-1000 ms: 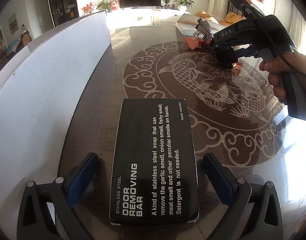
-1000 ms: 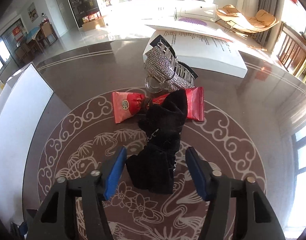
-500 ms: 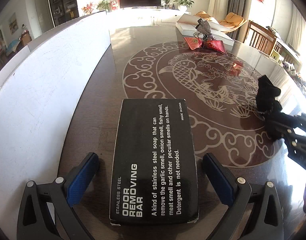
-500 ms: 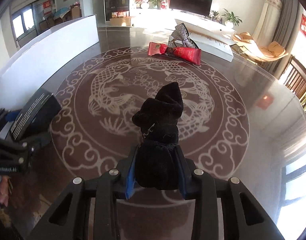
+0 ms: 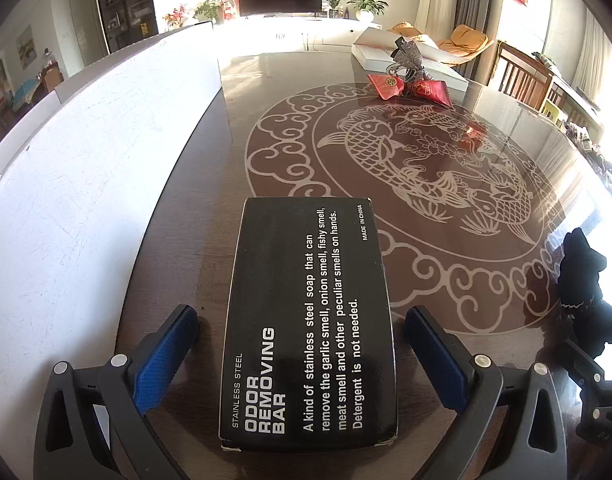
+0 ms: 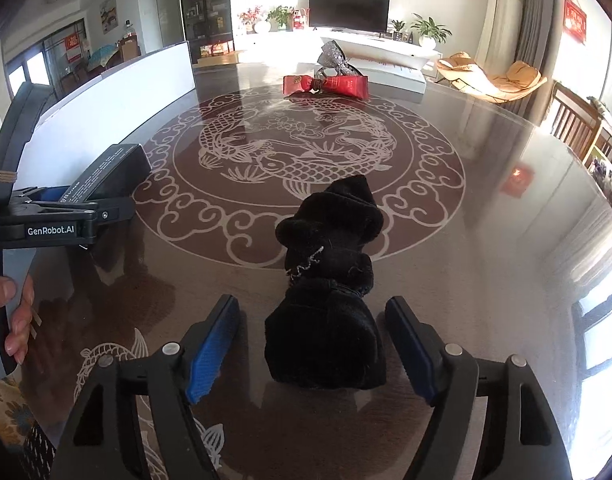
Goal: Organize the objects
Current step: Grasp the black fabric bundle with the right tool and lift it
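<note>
A black box (image 5: pixel 310 312) labelled "odor removing bar" lies flat on the dark table between the open fingers of my left gripper (image 5: pixel 302 360), which do not touch it. A black velvet pouch (image 6: pixel 330 300) lies on the table between the open fingers of my right gripper (image 6: pixel 312 344). The pouch also shows at the right edge of the left wrist view (image 5: pixel 586 296). The left gripper (image 6: pixel 62 220) and the box (image 6: pixel 110 176) show at the left of the right wrist view. A red snack packet (image 6: pixel 326 85) and a glittery hair clip (image 6: pixel 334 56) lie at the far side.
A white board (image 5: pixel 86 168) stands along the table's left side. A white flat box (image 5: pixel 410 60) lies at the far end behind the packet. The glossy table (image 6: pixel 486 240) bears a fish and cloud pattern. Wooden chairs (image 5: pixel 526 76) stand at the right.
My right gripper carried the pouch from beside the red packet to the near right of the table, set it down and opened. My left gripper and the box have not moved.
</note>
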Demonstrator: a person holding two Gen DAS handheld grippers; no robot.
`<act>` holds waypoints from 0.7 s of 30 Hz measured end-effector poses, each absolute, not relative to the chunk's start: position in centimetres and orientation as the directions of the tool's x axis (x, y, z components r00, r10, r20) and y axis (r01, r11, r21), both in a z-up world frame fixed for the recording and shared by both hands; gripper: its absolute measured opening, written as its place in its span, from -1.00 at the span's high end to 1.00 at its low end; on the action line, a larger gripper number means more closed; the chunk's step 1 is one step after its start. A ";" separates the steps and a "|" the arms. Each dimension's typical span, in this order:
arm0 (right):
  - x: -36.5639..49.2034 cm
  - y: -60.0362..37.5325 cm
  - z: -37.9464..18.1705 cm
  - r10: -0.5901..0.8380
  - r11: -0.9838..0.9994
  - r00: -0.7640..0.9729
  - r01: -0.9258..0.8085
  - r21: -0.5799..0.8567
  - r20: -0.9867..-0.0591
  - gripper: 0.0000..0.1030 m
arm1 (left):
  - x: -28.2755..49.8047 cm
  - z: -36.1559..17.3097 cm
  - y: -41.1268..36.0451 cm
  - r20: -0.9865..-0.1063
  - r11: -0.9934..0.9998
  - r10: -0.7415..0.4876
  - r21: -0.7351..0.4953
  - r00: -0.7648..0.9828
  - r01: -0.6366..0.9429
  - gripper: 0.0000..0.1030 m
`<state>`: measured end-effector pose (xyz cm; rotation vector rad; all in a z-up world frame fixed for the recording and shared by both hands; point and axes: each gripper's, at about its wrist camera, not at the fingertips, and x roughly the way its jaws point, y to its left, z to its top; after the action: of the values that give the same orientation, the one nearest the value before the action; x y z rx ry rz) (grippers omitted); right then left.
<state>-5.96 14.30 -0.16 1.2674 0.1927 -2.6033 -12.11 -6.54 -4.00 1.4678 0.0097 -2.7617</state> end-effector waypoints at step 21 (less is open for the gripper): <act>-7.2 14.8 -0.4 -0.164 -0.962 -0.525 0.274 0.017 -0.835 -1.00 | -12.0 -3.9 -6.8 -0.835 -0.999 0.026 0.001 -0.549 -0.050 -1.00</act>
<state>-7.18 14.81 -0.42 1.3711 0.1688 -2.5380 -11.95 -6.76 -3.90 1.5112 -0.0391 -2.8033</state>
